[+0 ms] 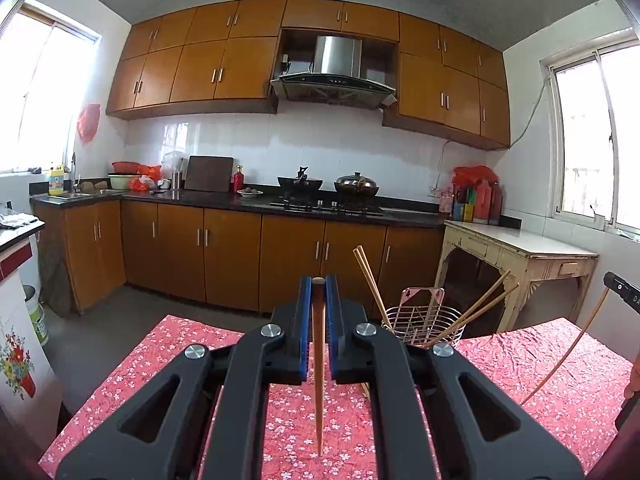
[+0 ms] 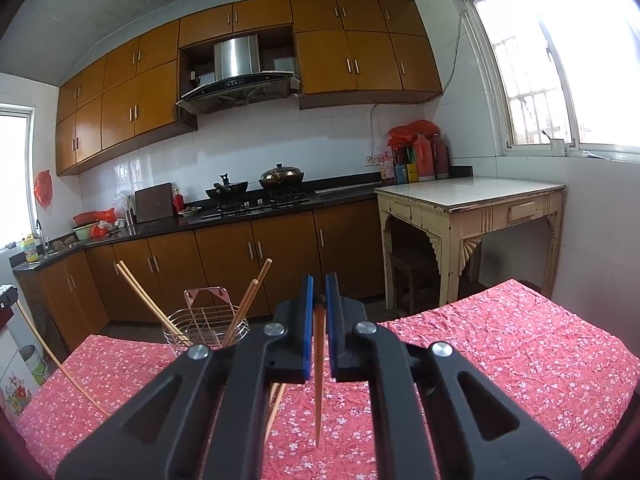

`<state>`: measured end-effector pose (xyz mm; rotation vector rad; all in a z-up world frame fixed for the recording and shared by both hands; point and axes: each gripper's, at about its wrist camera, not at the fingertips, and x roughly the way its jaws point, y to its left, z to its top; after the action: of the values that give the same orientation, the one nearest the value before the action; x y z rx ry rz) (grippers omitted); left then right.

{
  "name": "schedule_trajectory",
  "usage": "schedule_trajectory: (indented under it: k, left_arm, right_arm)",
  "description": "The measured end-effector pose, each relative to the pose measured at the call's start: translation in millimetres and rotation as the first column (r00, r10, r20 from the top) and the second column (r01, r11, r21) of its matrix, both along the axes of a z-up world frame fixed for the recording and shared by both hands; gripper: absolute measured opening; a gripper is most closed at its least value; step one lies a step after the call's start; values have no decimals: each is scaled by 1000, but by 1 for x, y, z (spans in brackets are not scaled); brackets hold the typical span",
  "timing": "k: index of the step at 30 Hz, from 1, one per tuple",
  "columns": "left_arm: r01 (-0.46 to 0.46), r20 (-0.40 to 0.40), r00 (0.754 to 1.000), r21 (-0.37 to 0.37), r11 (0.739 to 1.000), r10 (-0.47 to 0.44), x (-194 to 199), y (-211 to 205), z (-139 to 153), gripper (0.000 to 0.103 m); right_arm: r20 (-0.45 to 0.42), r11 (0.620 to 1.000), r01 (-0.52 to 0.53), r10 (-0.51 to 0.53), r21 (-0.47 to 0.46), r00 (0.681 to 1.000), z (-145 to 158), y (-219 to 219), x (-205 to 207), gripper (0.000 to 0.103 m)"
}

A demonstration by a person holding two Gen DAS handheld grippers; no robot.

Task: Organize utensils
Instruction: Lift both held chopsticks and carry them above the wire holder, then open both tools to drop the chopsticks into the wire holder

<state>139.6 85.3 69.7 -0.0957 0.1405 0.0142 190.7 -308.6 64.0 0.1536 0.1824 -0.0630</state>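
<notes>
Wooden and dark brown, a chopstick [image 1: 318, 364] is pinched between the blue pads of the left gripper [image 1: 318, 292], with its thin tip hanging down over the red flowered cloth [image 1: 160, 360] on the counter. The right gripper [image 2: 319, 290] is closed in the same way on a second chopstick [image 2: 318, 380], which also points down at the cloth. A little farther on the cloth stands a wire utensil basket [image 1: 424, 320] with a pink plate at its back. Four lighter chopsticks [image 2: 242, 308] lean in it, two to each side. Behind the counter are brown kitchen cabinets [image 1: 232, 256], and a stove [image 1: 328, 206] carries two pans.
</notes>
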Motion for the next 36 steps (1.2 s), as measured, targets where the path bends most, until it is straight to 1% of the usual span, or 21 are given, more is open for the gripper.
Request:
schedule_trajectory:
  k: [5, 10, 12, 17, 19, 21, 24, 29, 33, 36]
  left_arm:
    - [9, 3, 1000, -9, 1000, -9, -1, -1, 1, 7]
    - [31, 14, 999, -28, 999, -31, 4, -4, 15, 7]
    - [46, 28, 999, -36, 998, -45, 5, -6, 25, 7]
    - [94, 107, 990, -48, 994, -88, 14, -22, 69, 7]
    - [111, 135, 985, -52, 992, -103, 20, -29, 84, 7]
    - [113, 161, 982, -66, 991, -101, 30, -38, 98, 7]
    - [115, 176, 980, -96, 989, -96, 51, -48, 110, 7]
    - [83, 189, 980, -87, 993, -66, 84, -67, 110, 7]
    - [68, 182, 982, -76, 995, -53, 109, -79, 98, 7]
    - [58, 164, 985, -73, 996, -46, 130, -87, 85, 7]
  right_arm:
    - [6, 1000, -20, 20, 9, 1000, 4, 3, -2, 7]
    - [21, 994, -92, 91, 61, 996, 21, 8, 2, 7]
    - [48, 988, -132, 129, 82, 991, 36, 12, 3, 7]
    - [137, 971, -212, 197, 109, 971, 76, 24, 5, 7]
    - [179, 969, -223, 202, 107, 963, 94, 31, 12, 7]
    - [203, 969, -225, 201, 103, 958, 105, 38, 19, 7]
    - [241, 974, -212, 187, 82, 952, 117, 50, 39, 7]
    - [284, 981, -190, 170, 47, 944, 120, 68, 77, 7]
    - [308, 982, -185, 165, 36, 937, 118, 78, 107, 7]
    - [313, 986, -166, 153, 15, 937, 107, 86, 128, 7]
